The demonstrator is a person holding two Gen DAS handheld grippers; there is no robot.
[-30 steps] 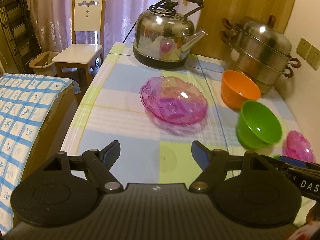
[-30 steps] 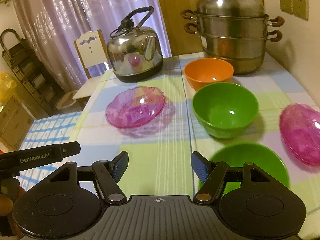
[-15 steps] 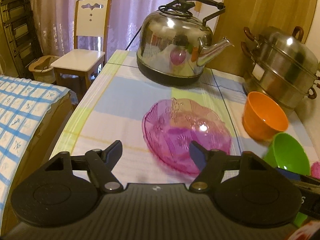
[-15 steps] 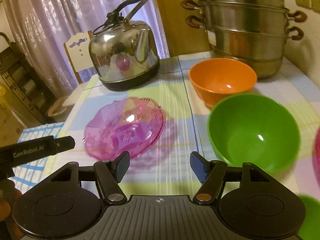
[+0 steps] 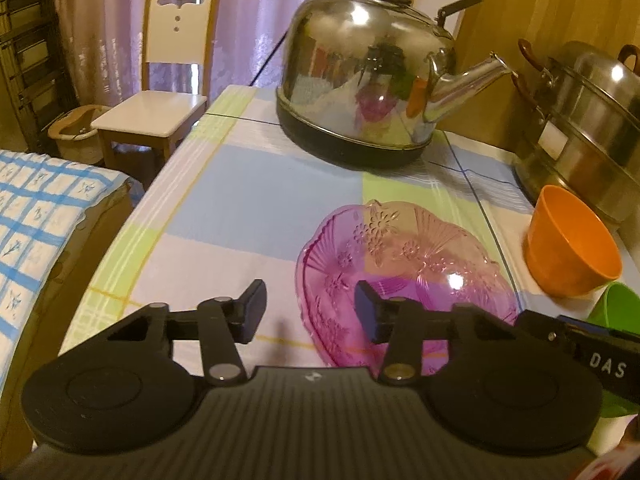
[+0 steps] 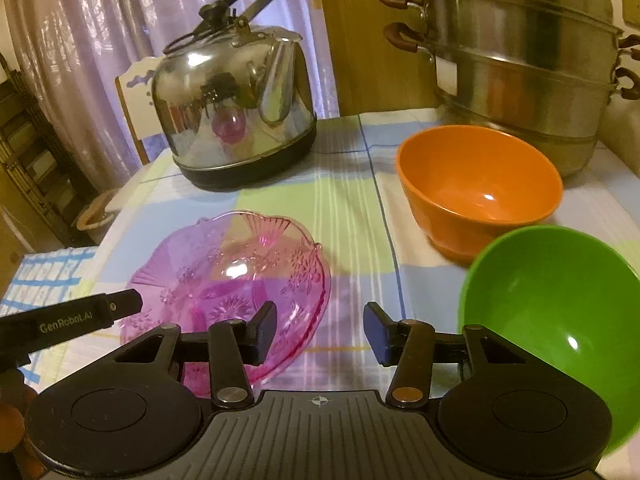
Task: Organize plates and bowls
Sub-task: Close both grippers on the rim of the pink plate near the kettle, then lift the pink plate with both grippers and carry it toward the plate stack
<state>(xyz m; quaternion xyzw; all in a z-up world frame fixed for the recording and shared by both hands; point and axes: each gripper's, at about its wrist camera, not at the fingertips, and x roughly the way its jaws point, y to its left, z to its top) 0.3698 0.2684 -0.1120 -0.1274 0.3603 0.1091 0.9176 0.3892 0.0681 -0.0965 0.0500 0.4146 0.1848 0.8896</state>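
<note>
In the left wrist view, the left gripper (image 5: 308,310) has its fingers spread and empty, straddling the near rim of the pink cut-glass plate (image 5: 404,268) at lower centre on the checked counter (image 5: 248,196). The right gripper (image 6: 320,330), also spread and empty, hovers between that plate and the green plastic bowl (image 6: 548,308) at lower right. A good grasp would likely pinch the thin rim squarely, since glass may slip.

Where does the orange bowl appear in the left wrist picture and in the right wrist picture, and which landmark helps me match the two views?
Left wrist: the orange bowl is at the right edge, right of the pink glass dish.
Right wrist: the orange bowl is right of centre, behind the green bowl.
Shared landmark: the steel kettle, at the far end of the table in both views.
</note>
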